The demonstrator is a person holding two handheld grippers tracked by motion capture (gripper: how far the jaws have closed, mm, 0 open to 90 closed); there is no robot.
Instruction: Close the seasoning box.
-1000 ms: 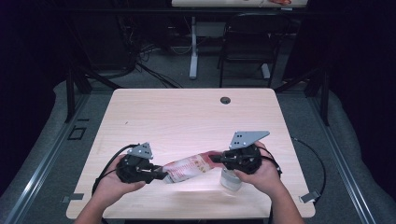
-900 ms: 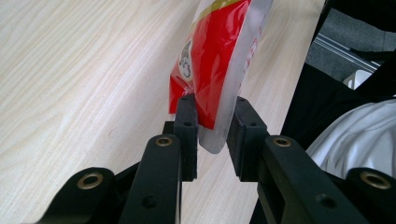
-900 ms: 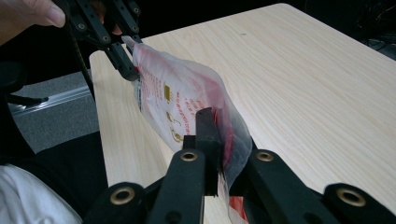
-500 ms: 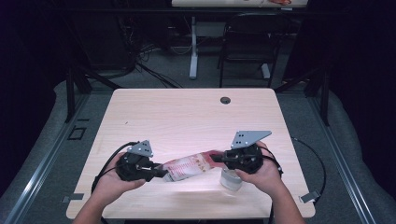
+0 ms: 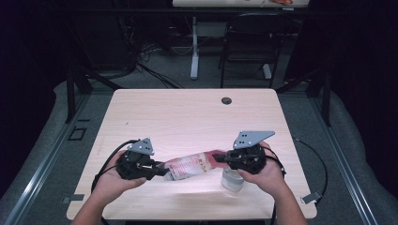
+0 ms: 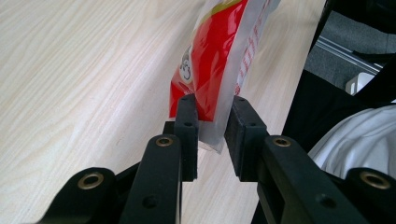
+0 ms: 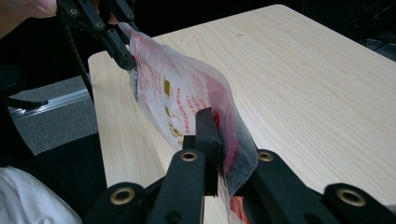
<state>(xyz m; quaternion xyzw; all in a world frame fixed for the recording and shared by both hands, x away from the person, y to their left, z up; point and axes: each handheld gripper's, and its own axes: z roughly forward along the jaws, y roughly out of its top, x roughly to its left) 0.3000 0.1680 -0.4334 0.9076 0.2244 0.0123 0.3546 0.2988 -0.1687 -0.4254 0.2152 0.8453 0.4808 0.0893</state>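
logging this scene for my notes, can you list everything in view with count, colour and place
bag: 1, red and clear, held above the table's near edge between both grippers
cup: 1, clear, on the table under the right hand
table: 1, light wood, centre
grommet: 1, dark, far edge of the table
chair: 1, black, beyond the table
left gripper: 1, black, shut on the bag's one end
right gripper: 1, black, shut on the bag's other end
hands: 2, at the near edge, each holding a gripper
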